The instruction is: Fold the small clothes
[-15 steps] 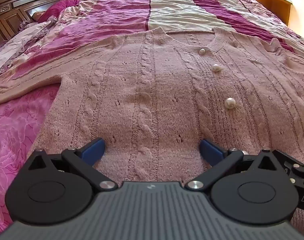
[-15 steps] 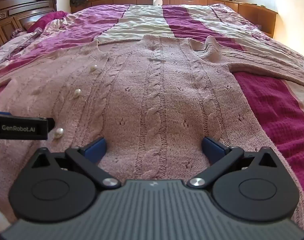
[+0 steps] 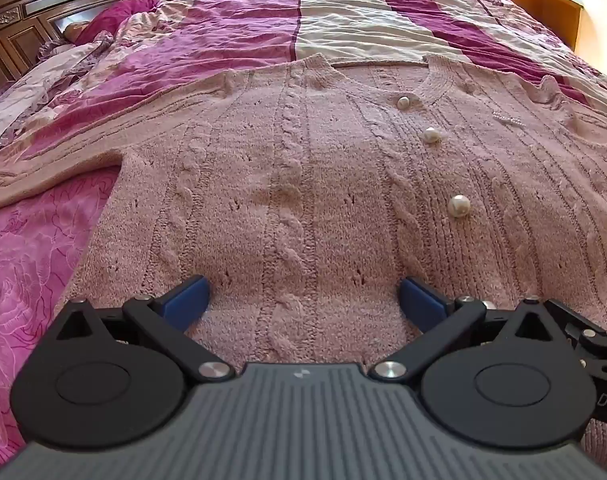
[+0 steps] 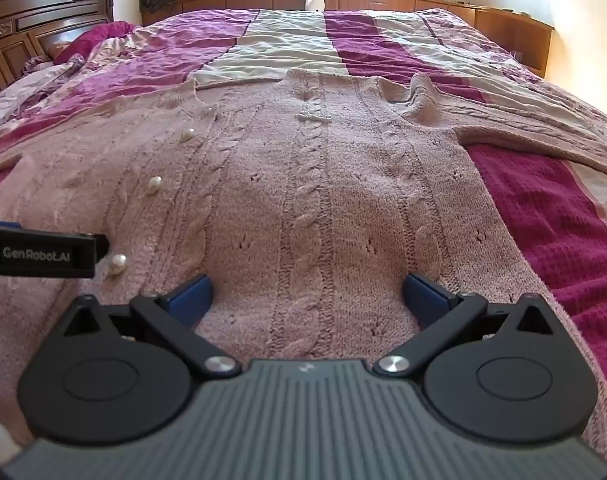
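Left wrist view: one pink cable-knit cardigan (image 3: pixel 303 184), laid flat and face up on the bed (image 3: pixel 335 20), directly under and ahead of my left gripper (image 3: pixel 303 300). Three pearl buttons (image 3: pixel 458 206) run in a line ahead and to the right of my fingers, nearest one just past the right blue pad (image 3: pixel 419 300), the others further out toward the neckline. One sleeve (image 3: pixel 63 156) stretches away to the left of me. A small beaded trim sits far right, details too small to read. Left gripper is spread fully wide, two blue pads, nothing between them except the knit below. Both pads look down on the fabric near the hem; can't tell whether they press in or just sit above it. Nothing gripped.

Right wrist view: same single cardigan (image 4: pixel 323 200) under and ahead of my right gripper (image 4: pixel 307 296). Three pearl buttons (image 4: pixel 117 264) clearly countable here, all left of my fingers, with a possible fourth at the neckline, too small to confirm. One sleeve (image 4: pixel 543 132) runs off to the right. The left gripper's black finger (image 4: pixel 39 254) pokes in from the left edge, its tip just beside the nearest button. Right gripper also spread fully wide, two blue pads (image 4: pixel 191 294) low on the knit, nothing clamped. Contact with the fabric not resolvable.
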Demonstrator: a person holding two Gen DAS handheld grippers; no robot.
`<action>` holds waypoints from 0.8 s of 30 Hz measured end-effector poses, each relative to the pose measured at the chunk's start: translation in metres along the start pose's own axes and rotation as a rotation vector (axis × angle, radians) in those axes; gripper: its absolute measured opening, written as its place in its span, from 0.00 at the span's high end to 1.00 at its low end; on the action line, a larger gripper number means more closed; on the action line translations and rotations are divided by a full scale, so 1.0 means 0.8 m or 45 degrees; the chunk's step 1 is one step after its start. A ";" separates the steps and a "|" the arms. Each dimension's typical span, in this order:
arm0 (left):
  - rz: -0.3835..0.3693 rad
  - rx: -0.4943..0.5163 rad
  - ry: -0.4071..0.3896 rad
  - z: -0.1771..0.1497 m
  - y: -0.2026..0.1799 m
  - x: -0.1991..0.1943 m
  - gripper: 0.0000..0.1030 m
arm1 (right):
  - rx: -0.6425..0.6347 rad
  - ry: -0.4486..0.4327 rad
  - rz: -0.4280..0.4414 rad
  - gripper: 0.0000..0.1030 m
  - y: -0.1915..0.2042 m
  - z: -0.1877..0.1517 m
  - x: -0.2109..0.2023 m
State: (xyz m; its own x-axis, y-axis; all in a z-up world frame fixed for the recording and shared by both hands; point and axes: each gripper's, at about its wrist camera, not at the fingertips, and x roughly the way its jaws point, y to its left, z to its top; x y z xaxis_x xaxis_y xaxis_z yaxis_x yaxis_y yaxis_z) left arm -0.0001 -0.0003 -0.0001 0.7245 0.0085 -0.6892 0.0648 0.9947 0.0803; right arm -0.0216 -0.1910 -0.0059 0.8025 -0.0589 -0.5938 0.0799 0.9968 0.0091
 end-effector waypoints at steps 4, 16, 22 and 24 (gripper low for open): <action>0.000 0.000 0.000 0.000 0.000 0.000 0.00 | -0.001 0.001 0.001 0.00 0.001 -0.001 0.000; -0.001 -0.001 0.001 0.000 0.000 0.000 0.00 | -0.004 0.000 -0.001 0.00 0.001 -0.002 -0.001; 0.000 0.000 0.000 0.000 0.000 0.000 0.00 | -0.005 0.000 -0.002 0.00 0.001 -0.003 0.000; -0.001 -0.001 0.000 0.000 0.000 0.000 0.00 | -0.005 -0.001 -0.002 0.00 0.001 -0.003 0.000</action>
State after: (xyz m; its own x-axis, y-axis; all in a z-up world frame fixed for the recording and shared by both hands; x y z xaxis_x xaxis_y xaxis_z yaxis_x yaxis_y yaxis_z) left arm -0.0001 -0.0003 -0.0001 0.7245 0.0080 -0.6892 0.0648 0.9947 0.0796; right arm -0.0230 -0.1902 -0.0074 0.8026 -0.0606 -0.5934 0.0790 0.9969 0.0050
